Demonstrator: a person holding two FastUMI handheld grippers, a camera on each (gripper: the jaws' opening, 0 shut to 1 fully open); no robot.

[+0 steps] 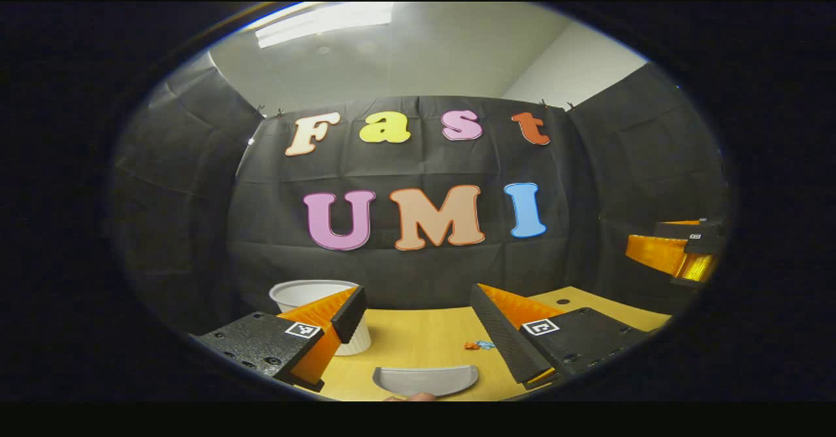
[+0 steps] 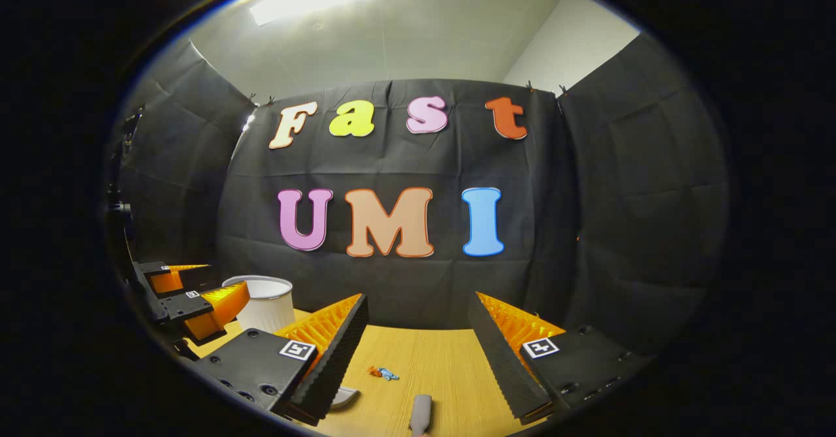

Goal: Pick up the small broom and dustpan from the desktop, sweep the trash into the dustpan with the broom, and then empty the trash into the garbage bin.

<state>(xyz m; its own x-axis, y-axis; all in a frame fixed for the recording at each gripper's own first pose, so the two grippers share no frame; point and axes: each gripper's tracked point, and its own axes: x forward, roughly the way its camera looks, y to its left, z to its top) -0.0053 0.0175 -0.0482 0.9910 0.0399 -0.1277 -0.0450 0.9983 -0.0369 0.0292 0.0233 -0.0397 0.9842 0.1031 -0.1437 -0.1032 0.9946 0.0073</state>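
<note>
Your two grippers, left (image 1: 418,323) and right (image 2: 418,339), gape empty over one dustpan (image 1: 426,380), one half-hidden bin (image 1: 312,291), two trash scraps (image 2: 384,373)

Left gripper (image 1: 418,316): ridged wedge fingers on dark, speckled blocks with screws, each wearing a square black-and-white marker. Right gripper (image 2: 418,332) matches it.

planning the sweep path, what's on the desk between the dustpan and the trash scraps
Nothing: in the left gripper view, bare wooden desktop separates the grey dustpan from the small trash scraps, which lie just beyond its right end.
</note>
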